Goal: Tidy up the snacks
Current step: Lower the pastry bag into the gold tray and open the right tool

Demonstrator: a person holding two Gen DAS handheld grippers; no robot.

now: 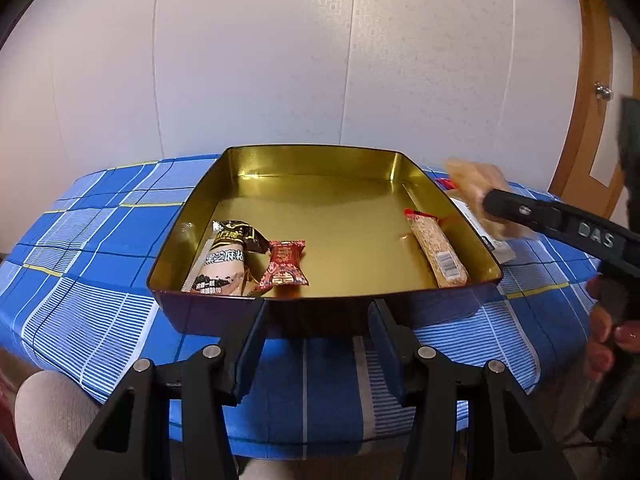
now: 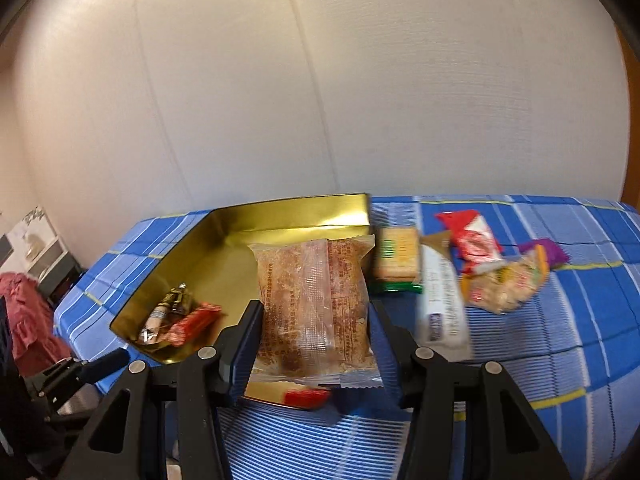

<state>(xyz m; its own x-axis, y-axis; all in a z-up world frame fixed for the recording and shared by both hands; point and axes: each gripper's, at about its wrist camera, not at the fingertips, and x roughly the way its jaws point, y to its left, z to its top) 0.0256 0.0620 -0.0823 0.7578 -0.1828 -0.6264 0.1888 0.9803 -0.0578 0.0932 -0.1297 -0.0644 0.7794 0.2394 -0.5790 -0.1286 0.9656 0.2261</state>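
Note:
A gold-lined tin (image 1: 316,162) stands on the blue checked tablecloth. Inside it lie a black-and-white sesame packet (image 1: 228,260), a red candy (image 1: 285,269) and a long seed bar (image 1: 438,254). My left gripper (image 1: 319,308) is open with nothing between its fingers, just short of the tin's near wall. My right gripper (image 2: 316,308) is shut on a clear packet of brown pastry (image 2: 316,272), held above the tin's right edge (image 2: 288,212). In the left wrist view that packet (image 1: 474,184) shows blurred at the right gripper's tip (image 1: 490,202).
Loose snacks lie on the cloth right of the tin: a green cracker packet (image 2: 398,260), a long white packet (image 2: 442,304), a red-and-white packet (image 2: 472,240), a yellow cracker bag (image 2: 506,284) and a purple wrapper (image 2: 550,252). A wall is close behind the table. A person's hand (image 1: 608,332) holds the right gripper.

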